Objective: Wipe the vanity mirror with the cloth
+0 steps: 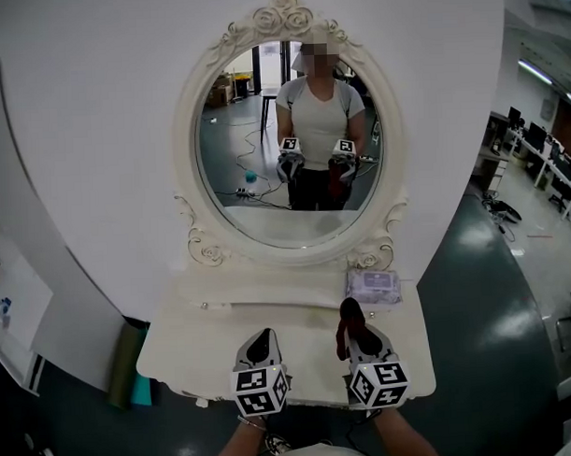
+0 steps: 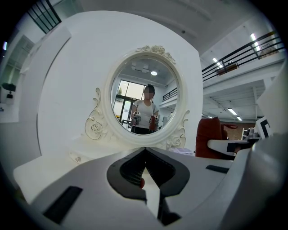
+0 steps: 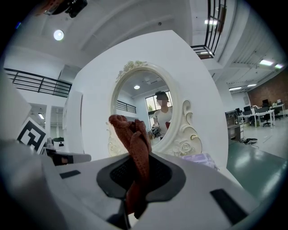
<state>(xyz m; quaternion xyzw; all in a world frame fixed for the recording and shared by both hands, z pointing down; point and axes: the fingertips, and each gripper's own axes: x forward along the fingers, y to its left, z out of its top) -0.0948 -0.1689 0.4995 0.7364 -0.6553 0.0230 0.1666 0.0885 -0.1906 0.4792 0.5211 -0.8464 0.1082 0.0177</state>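
An oval vanity mirror [image 1: 287, 147] in an ornate white frame stands on a white vanity table [image 1: 201, 342] against a white wall; the left gripper view shows the mirror [image 2: 145, 101] ahead, and the right gripper view shows the mirror [image 3: 148, 112] slightly right. My right gripper [image 1: 352, 325] is shut on a dark red cloth [image 1: 347, 321], whose bunched end [image 3: 135, 143] sticks up between the jaws. My left gripper [image 1: 261, 343] is shut with nothing in it [image 2: 145, 150]. Both hover over the table's front half, short of the mirror.
A pale lilac packet of wipes [image 1: 374, 286] lies on the table's back right, below the mirror frame. A green rolled object [image 1: 125, 366] leans by the table's left side. Desks and chairs [image 1: 545, 162] stand far right on the dark floor.
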